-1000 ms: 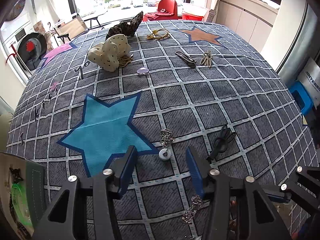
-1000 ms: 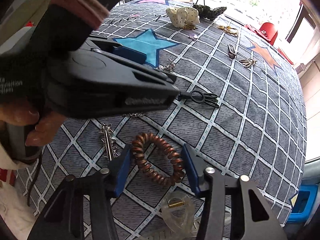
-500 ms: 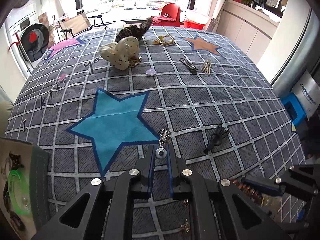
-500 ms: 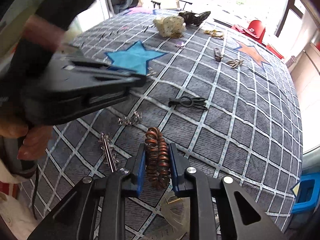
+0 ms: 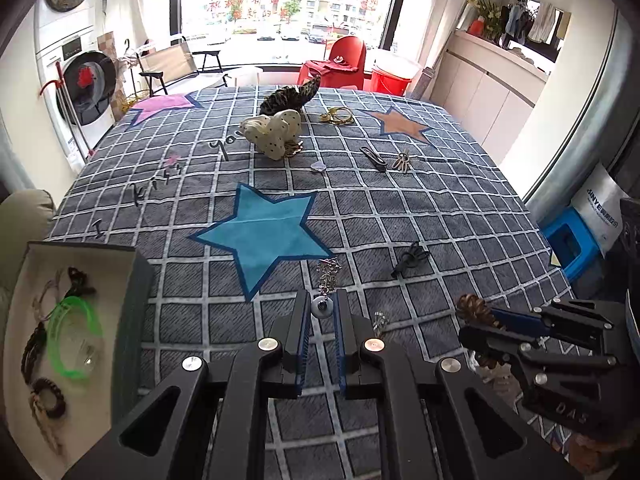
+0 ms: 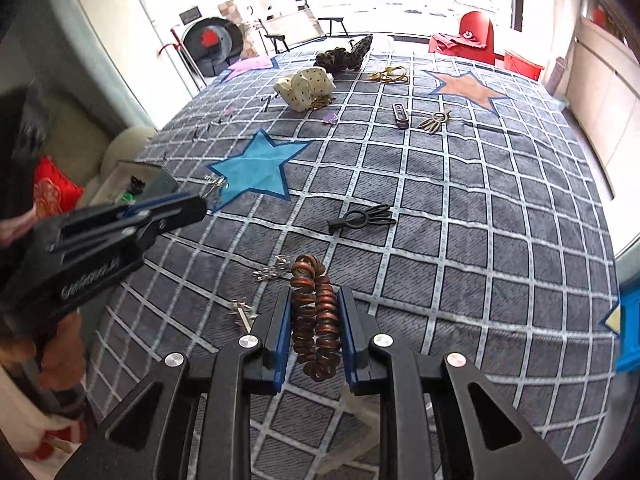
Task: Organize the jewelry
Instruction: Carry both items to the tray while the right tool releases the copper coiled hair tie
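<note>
My left gripper (image 5: 321,300) is shut on a white round pendant (image 5: 321,307), and its silver chain (image 5: 327,276) dangles off the fingertips above the grey checked cloth (image 5: 440,208). In the right wrist view the same left gripper (image 6: 196,206) comes in from the left with the chain (image 6: 216,190) at its tip. My right gripper (image 6: 314,300) is shut on a copper-brown coil bracelet (image 6: 316,320), squeezed flat between the blue pads. The left wrist view shows the bracelet (image 5: 472,308) at lower right. An open box (image 5: 80,252) with a green bangle (image 5: 72,336) and dark bands sits at lower left.
On the cloth lie a black hair clip (image 6: 362,218), small silver pieces (image 6: 274,270), a cream dotted bow (image 5: 274,132), gold rings (image 5: 338,116), a dark clip (image 5: 374,158) and a bronze clip (image 5: 403,160). A clear plastic piece (image 6: 360,408) lies under my right gripper.
Both grippers went from open to shut, the left on the pendant and the right on the coil bracelet. Both have since risen off the cloth with their items.
</note>
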